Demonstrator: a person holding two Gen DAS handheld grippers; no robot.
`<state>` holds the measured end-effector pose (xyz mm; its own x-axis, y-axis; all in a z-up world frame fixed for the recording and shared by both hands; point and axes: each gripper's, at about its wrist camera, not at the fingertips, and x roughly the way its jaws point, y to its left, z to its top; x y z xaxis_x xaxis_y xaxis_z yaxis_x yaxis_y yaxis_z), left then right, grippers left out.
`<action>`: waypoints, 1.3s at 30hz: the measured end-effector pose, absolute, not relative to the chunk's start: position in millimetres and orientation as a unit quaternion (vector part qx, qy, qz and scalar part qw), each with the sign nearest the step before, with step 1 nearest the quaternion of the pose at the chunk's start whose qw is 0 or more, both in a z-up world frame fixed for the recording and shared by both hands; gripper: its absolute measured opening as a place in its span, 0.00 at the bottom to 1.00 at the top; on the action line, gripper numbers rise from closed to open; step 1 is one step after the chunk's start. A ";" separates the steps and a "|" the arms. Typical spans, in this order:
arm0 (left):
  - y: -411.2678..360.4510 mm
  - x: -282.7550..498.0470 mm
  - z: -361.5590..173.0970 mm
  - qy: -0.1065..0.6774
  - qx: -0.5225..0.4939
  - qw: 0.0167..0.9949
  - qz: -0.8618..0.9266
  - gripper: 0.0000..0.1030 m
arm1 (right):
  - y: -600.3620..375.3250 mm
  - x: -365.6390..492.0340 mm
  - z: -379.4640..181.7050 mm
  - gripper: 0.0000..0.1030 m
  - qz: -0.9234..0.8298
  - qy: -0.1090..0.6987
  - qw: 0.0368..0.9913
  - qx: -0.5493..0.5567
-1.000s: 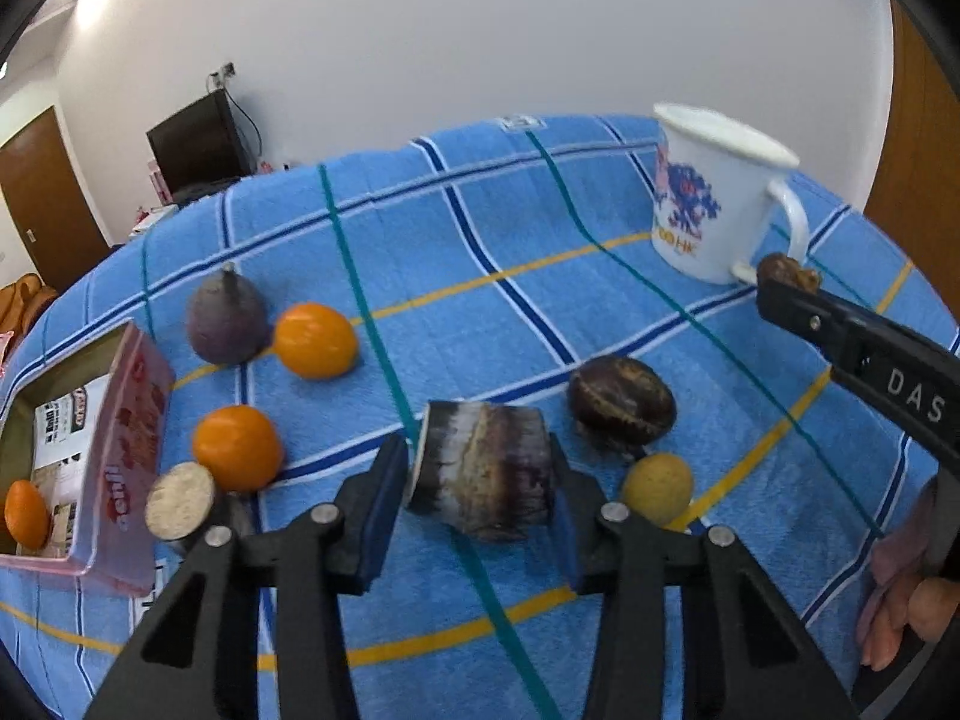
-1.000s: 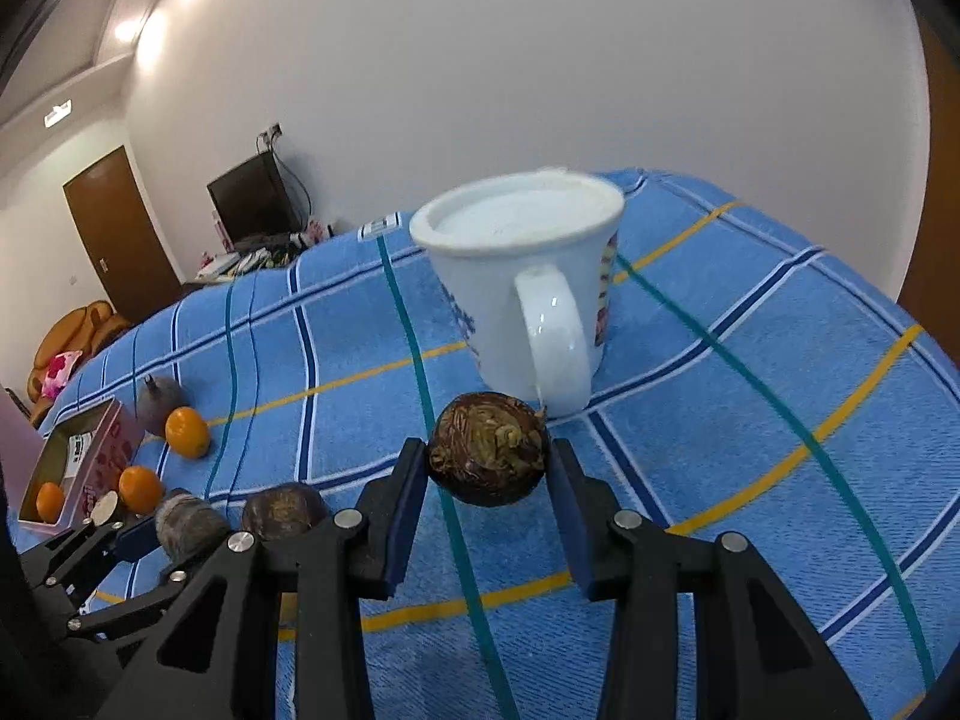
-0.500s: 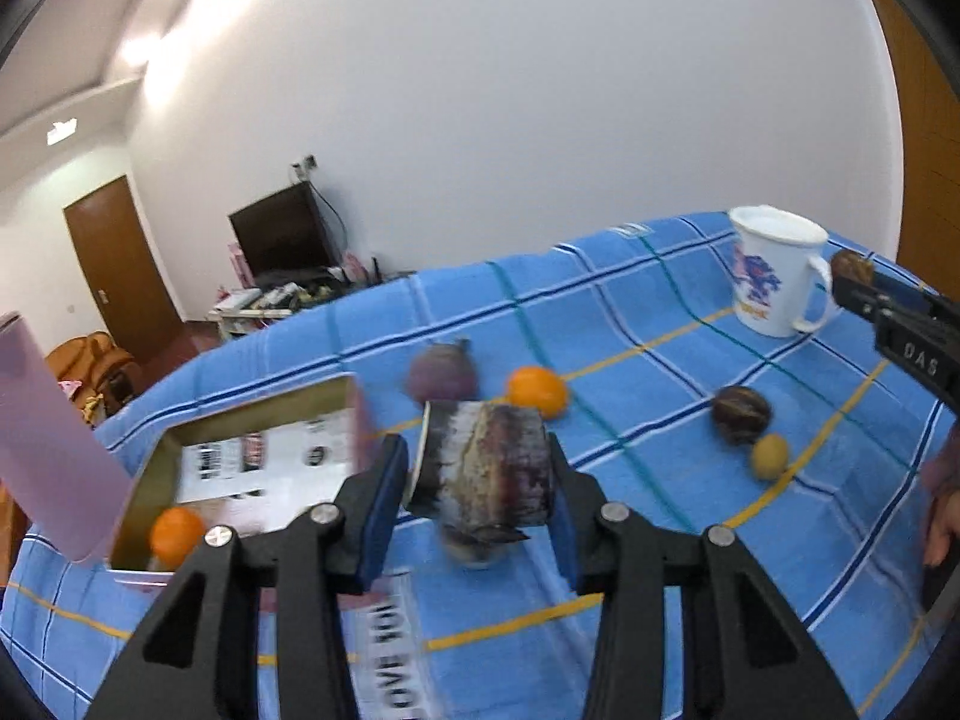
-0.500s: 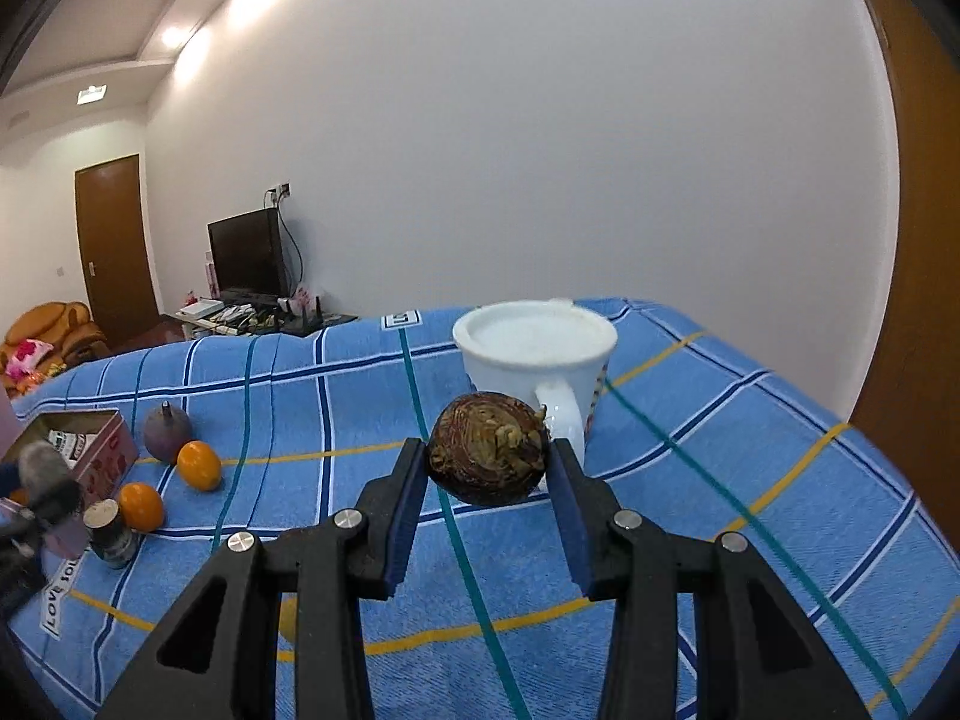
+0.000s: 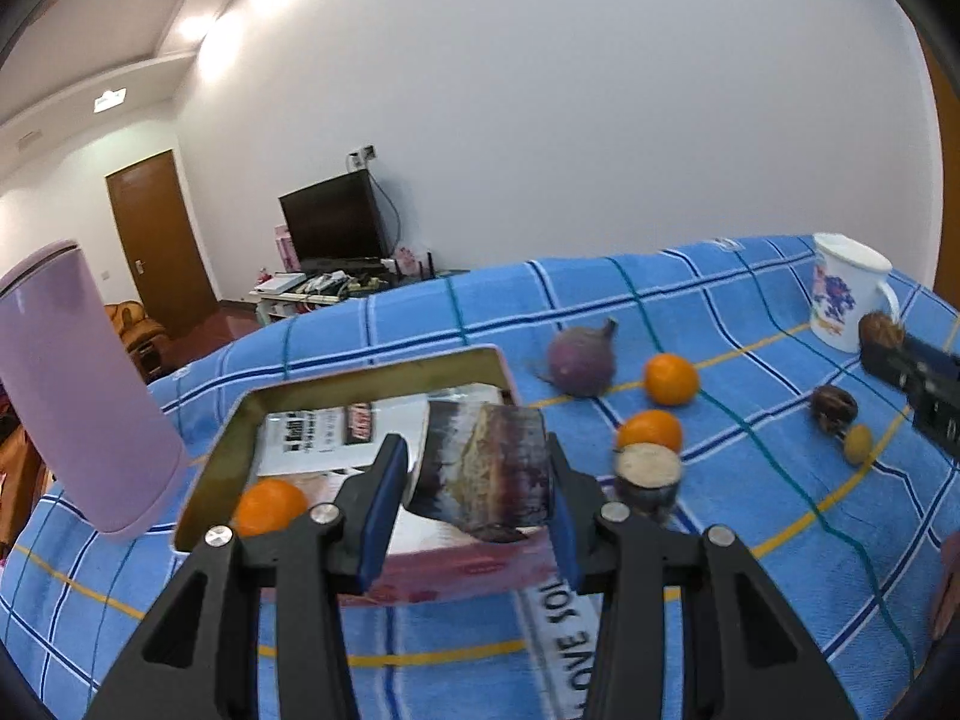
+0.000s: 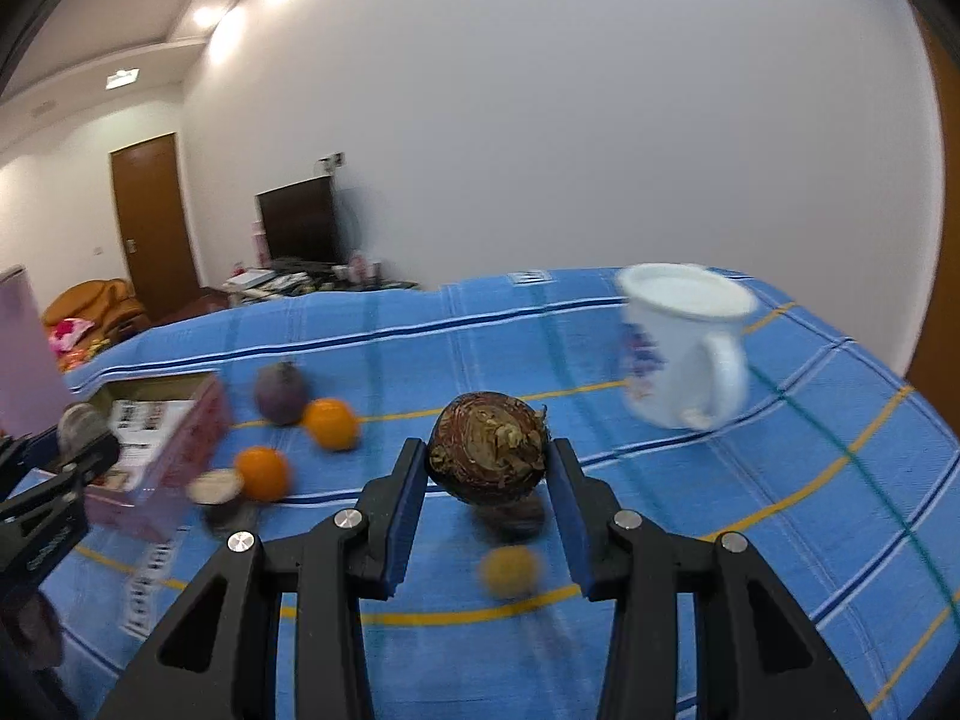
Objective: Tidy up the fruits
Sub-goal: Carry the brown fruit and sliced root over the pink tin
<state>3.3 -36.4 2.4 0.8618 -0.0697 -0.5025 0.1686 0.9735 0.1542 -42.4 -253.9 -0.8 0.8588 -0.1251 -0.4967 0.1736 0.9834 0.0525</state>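
- Hovering over the box (image 5: 228,438), the cut cane piece (image 5: 483,471) is pinched in your left tool (image 5: 477,501), long axis crosswise.
- Your right tool (image 6: 487,495), farther off, clamps a brown bulb (image 6: 487,447) above the bench (image 6: 780,510).

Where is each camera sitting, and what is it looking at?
Left wrist view: sits on the left gripper, looks past its fingers and held dark chunk into the box.
Right wrist view: sits on the right gripper, faces its round brown fruit.
Both show the mug, the oranges and each other's gripper.
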 end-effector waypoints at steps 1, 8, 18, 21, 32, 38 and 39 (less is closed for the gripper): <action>-33.1 4.1 3.0 0.255 0.094 0.961 -0.059 0.44 | -245.1 -40.2 -0.2 0.42 -0.070 0.254 0.964 0.047; -1.7 11.6 6.4 0.248 0.081 0.965 -0.033 0.44 | -194.8 -30.4 5.1 0.42 -0.021 0.247 0.967 0.063; 41.8 25.1 13.2 0.242 0.061 0.968 0.004 0.44 | -136.8 -14.1 9.5 0.42 0.028 0.239 0.968 0.063; 53.5 29.2 14.3 0.240 0.055 0.969 0.018 0.44 | -120.0 -6.0 13.0 0.42 0.040 0.235 0.970 0.058; 76.4 41.8 9.2 0.246 0.050 0.966 0.059 0.44 | -69.6 25.3 9.0 0.42 0.081 0.234 0.966 0.074; 78.1 49.9 2.4 0.262 0.051 0.961 0.068 0.44 | -62.7 31.5 2.1 0.42 0.079 0.235 0.966 0.070; 77.4 51.1 0.8 0.265 0.052 0.960 0.068 0.44 | -62.7 32.8 -0.3 0.42 0.079 0.238 0.966 0.066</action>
